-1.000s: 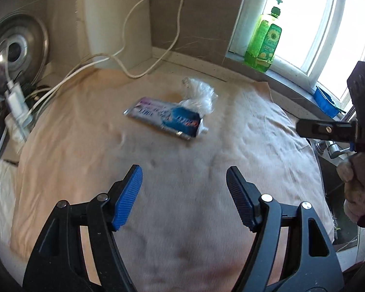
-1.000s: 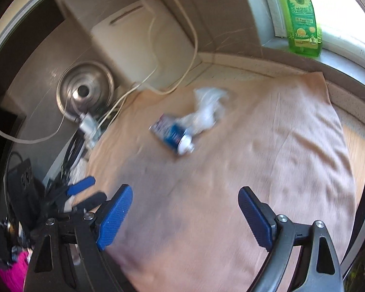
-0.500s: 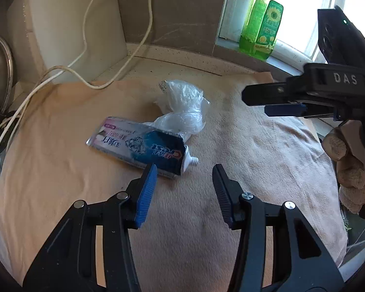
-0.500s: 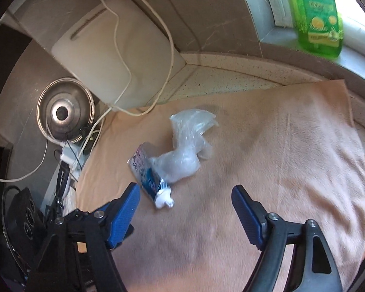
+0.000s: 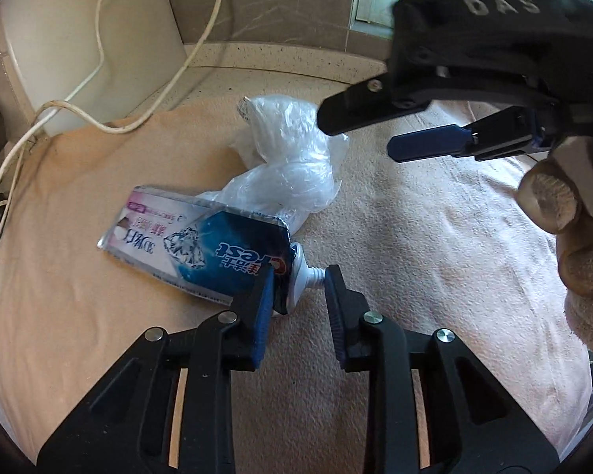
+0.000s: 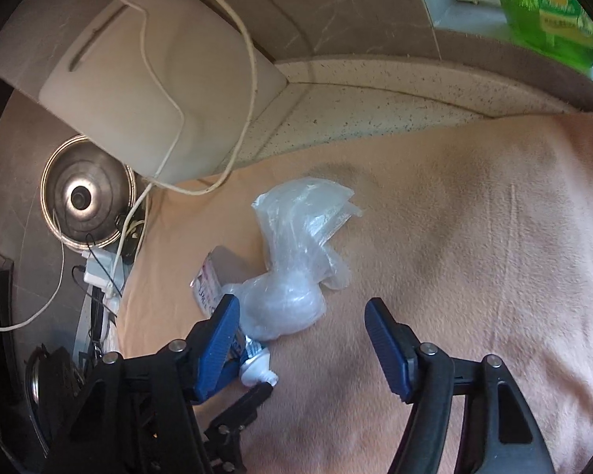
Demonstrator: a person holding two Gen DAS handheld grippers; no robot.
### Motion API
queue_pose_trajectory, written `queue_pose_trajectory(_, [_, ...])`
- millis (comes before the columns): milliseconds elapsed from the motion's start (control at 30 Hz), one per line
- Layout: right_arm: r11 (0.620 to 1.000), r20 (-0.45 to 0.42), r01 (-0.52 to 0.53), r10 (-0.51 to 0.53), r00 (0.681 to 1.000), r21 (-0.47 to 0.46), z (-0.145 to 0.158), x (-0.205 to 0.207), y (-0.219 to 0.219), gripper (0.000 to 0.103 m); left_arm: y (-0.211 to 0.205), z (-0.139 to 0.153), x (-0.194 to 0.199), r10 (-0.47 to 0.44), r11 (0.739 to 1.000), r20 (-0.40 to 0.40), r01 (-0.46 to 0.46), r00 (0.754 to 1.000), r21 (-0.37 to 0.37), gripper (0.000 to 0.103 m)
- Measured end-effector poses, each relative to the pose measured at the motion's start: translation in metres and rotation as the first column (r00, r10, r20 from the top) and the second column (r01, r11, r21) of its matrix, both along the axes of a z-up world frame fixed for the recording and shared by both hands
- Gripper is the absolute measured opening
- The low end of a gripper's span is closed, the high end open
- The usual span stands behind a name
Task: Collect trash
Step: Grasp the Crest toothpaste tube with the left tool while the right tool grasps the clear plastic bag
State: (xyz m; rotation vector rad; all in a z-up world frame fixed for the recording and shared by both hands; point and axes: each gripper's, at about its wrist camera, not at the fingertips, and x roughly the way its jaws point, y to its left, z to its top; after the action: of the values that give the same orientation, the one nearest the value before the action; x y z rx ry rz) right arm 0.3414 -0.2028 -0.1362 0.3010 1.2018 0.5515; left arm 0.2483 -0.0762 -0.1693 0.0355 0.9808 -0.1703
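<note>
A flattened blue and white toothpaste tube (image 5: pixel 201 249) lies on a beige cloth (image 5: pixel 415 237), its white neck pointing right. A crumpled clear plastic bag (image 5: pixel 292 162) lies against its far side. My left gripper (image 5: pixel 298 280) sits around the tube's neck end, the jaws narrowed, with a small gap still showing at the right pad. My right gripper (image 6: pixel 302 316) is open, with the lower lump of the bag (image 6: pixel 292 260) between its fingers; the tube's neck (image 6: pixel 257 371) shows below its left finger. The right gripper also shows in the left wrist view (image 5: pixel 359 130), above the bag.
A white cutting board (image 6: pixel 138 79) leans on the back wall with white cables (image 5: pixel 146 91) draped across it. A steel pot lid (image 6: pixel 85 197) and a charger (image 6: pixel 99 272) stand at the left. A green dish soap bottle (image 6: pixel 549 12) is on the window sill.
Both grippers have moved forward to the trash. The left jaws have narrowed around the tube's neck end. The right gripper has come over the bag, still open.
</note>
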Motion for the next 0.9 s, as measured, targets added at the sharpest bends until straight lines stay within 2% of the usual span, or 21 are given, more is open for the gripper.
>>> queue_pose_trajectory(67, [1.000,-0.022,0.013,-0.012,1.000,0.015,-0.007,0.006,0.001,0.067,-0.001,0.000,0.000,-0.001,1.000,0.013,0.001,1.000,0.006,0.020])
queue_pose_trajectory(100, [1.000,-0.030,0.017,-0.016,0.999,0.017,-0.010,0.008,0.002,0.066,-0.001,-0.001,0.001,0.002,1.000,0.018,-0.002,1.000,0.007,0.014])
queue_pose_trajectory(267, [0.999,-0.057,0.029,-0.028,0.998,0.018,-0.022,0.017,0.010,0.065,0.004,0.000,-0.003,0.006,0.999,0.030,-0.005,1.000,-0.037,0.008])
queue_pose_trajectory(433, [0.999,-0.082,0.041,-0.039,0.996,0.023,-0.033,0.024,0.020,0.064,0.007,0.008,-0.012,0.005,0.998,0.044,-0.002,0.999,-0.057,0.007])
queue_pose_trajectory(467, [0.999,-0.084,0.036,-0.035,0.996,0.018,-0.035,0.025,0.024,0.062,0.008,0.010,-0.015,0.005,0.998,0.048,-0.002,0.999,-0.058,0.007])
queue_pose_trajectory(533, [1.000,-0.093,0.027,-0.027,0.995,-0.002,-0.041,0.027,0.031,0.040,0.011,0.016,-0.022,0.008,0.998,0.058,-0.004,0.998,-0.061,0.007])
queue_pose_trajectory(600, [1.000,-0.102,0.022,-0.021,0.995,0.011,-0.043,0.026,0.033,0.034,0.014,0.021,-0.029,0.012,0.998,0.067,-0.008,0.998,-0.060,0.007])
queue_pose_trajectory(733, [1.000,-0.075,0.005,-0.004,0.997,0.016,-0.034,0.018,0.031,0.026,0.020,0.034,-0.052,0.030,0.998,0.096,-0.024,0.995,-0.064,0.007])
queue_pose_trajectory(900, [0.999,-0.001,-0.027,0.027,1.000,0.017,-0.008,-0.002,0.020,0.024,0.033,0.049,-0.068,0.069,0.995,0.126,-0.060,0.990,-0.077,0.007])
